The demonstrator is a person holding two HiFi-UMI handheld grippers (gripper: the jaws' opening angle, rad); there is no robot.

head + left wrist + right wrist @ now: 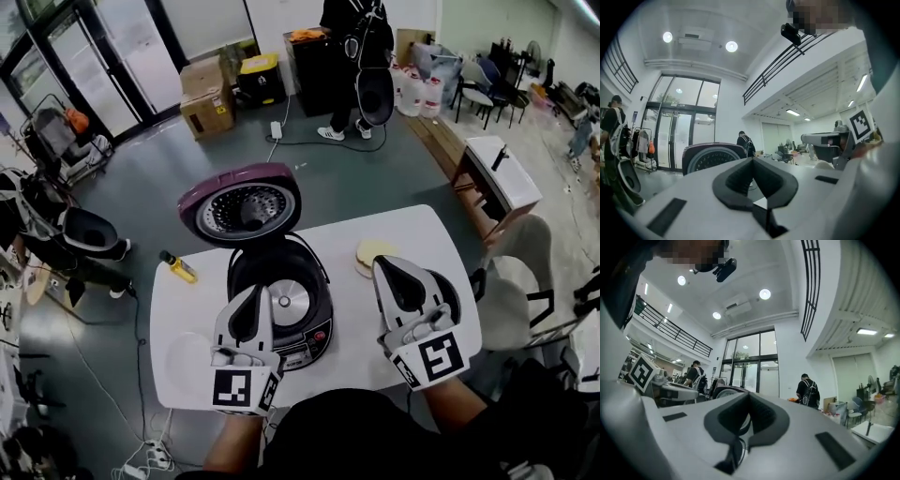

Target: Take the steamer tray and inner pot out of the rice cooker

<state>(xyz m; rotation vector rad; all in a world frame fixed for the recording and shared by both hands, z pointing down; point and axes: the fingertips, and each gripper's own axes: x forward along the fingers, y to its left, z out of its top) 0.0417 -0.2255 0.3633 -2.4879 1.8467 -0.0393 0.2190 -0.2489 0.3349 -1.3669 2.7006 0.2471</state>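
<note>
1. Room: a grey floor runs from glass doors at the far left, past a brown cardboard box, to a standing person in dark clothes.
2. Surface: a smooth white table with rounded corners.
3. A small yellow bottle lies near the table's far left edge.
4. Left gripper: a white shell with black ribbed pads and a cube printed with a black-and-white square marker. Its jaws are pressed together with nothing between them, over the cooker's front.
5. Rice cooker: at the table's middle, with a dark round body. Its purple lid stands raised, showing a perforated metal underside. A shiny disc shows deep inside; whether the inner pot is seated cannot be told.
6. A pale yellow round pad lies just right of the cooker.
7. Right gripper: the same build, jaws together and empty, over the table's right half.
</note>
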